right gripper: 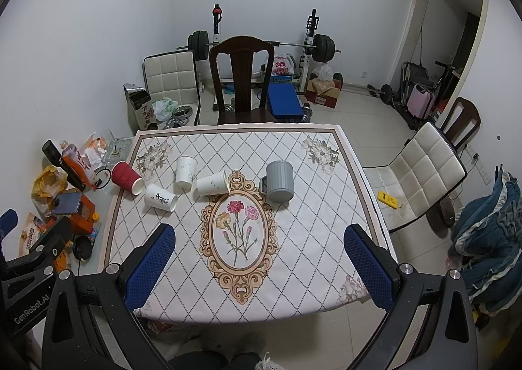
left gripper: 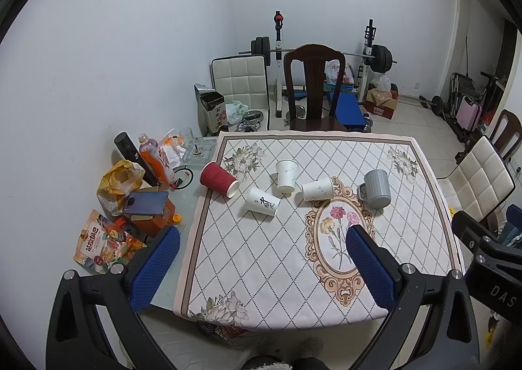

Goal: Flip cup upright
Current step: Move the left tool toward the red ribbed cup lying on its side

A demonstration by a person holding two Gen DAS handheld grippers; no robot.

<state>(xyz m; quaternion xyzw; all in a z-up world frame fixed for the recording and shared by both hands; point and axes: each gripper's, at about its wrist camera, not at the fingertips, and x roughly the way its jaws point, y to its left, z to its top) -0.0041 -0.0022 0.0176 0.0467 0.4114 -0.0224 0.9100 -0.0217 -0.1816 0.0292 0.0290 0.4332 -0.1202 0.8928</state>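
Several cups lie or stand upside down across the far half of the tablecloth. A red ribbed cup lies on its side at the left. A white cup with a black mark lies beside it. Another white cup stands upside down. A third white cup lies on its side. A grey mug stands upside down at the right. My left gripper and right gripper are both open and empty, above the table's near edge.
Clutter sits left of the cloth: bottles, a phone, snack bags. A dark wooden chair stands behind the table, a white chair to the right. A weight bench with barbell stands at the back wall.
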